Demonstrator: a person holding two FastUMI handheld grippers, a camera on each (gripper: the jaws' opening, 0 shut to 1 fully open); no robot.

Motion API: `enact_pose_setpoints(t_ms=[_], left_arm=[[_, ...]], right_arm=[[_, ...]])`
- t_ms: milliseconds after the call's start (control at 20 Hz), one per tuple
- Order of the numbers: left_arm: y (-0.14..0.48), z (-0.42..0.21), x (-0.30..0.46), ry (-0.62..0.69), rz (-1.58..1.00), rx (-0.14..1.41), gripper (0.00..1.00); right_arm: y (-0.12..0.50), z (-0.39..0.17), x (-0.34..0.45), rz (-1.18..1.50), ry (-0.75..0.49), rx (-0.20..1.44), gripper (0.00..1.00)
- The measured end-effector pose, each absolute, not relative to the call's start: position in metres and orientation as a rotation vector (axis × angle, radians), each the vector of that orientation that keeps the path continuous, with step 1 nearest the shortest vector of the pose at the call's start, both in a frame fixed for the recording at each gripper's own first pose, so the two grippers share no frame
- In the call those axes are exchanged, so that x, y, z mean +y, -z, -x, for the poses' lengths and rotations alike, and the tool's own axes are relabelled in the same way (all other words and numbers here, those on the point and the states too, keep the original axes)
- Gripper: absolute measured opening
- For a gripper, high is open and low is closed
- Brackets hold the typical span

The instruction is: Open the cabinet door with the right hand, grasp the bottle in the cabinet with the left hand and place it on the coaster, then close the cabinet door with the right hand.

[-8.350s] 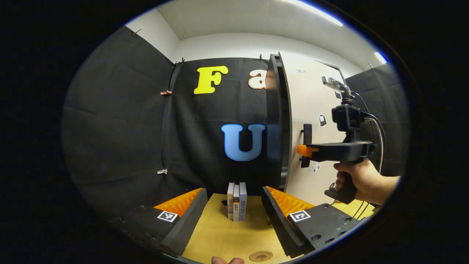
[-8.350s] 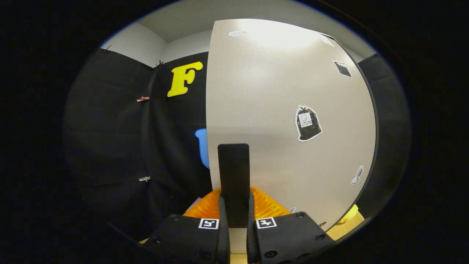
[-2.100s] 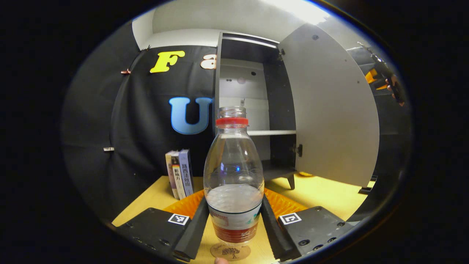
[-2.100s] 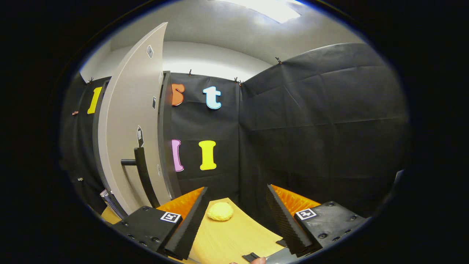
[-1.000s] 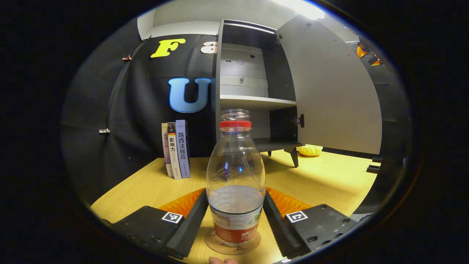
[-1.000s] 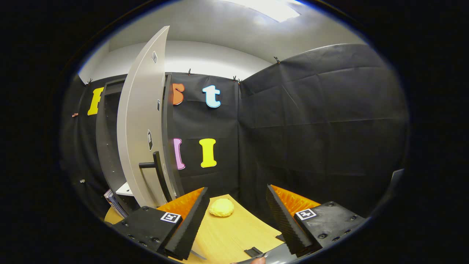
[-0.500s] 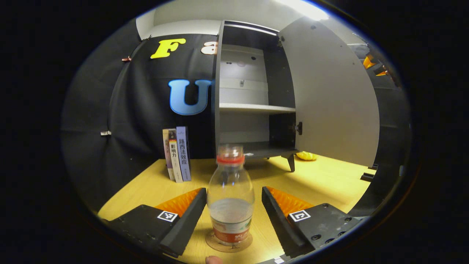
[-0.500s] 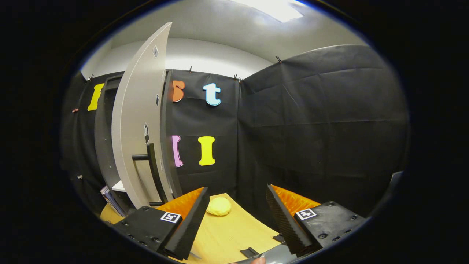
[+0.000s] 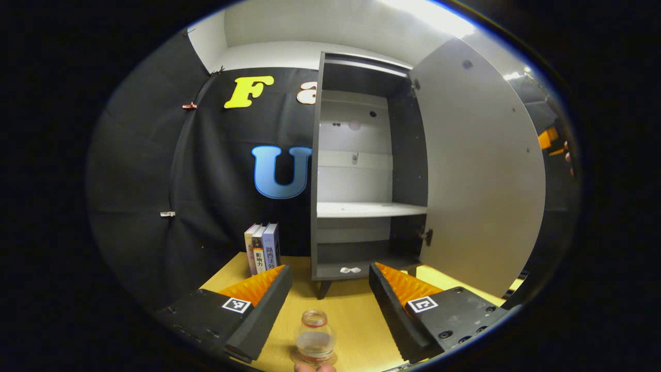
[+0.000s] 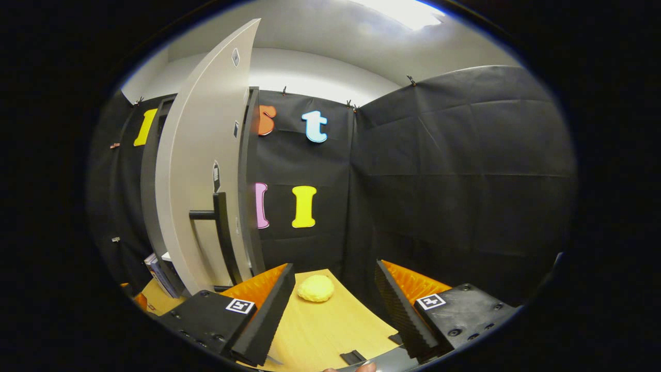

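The bottle (image 9: 313, 341) stands on its coaster (image 9: 330, 359) on the tabletop (image 9: 356, 320), free between the spread left tongs (image 9: 328, 305), which have backed away since half a second ago. The cabinet door (image 10: 199, 170) stands wide open (closing remains); right tongs (image 10: 333, 305) released, empty, beside its handle (image 10: 222, 232).

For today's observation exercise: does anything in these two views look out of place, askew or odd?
Nothing spilled or askew. The bottle stands upright on the table, without a cap. The cabinet door hangs wide open. A yellow lump lies on the table beside the cabinet.
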State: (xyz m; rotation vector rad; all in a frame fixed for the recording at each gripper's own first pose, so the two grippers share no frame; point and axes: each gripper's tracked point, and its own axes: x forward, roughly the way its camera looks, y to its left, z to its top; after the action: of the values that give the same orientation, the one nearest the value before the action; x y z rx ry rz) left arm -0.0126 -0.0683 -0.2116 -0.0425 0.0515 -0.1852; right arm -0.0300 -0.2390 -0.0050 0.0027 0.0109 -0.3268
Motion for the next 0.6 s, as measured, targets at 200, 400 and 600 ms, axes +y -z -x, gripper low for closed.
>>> enact_pose_setpoints(t_ms=[200, 400, 600], left_arm=[[0.168, 0.019, -0.051, 0.152, 0.049, 0.037, 0.94], [0.160, 0.025, -0.013, 0.099, 0.044, 0.091, 0.94], [0.157, 0.033, 0.023, 0.029, 0.013, 0.116, 0.95]], right_arm=[[0.000, 0.024, -0.206, 0.023, 0.244, -0.003, 0.98], [0.001, 0.029, -0.201, 0.044, 0.248, -0.002, 0.95], [0.005, 0.032, -0.197, -0.023, 0.252, 0.026, 0.95]])
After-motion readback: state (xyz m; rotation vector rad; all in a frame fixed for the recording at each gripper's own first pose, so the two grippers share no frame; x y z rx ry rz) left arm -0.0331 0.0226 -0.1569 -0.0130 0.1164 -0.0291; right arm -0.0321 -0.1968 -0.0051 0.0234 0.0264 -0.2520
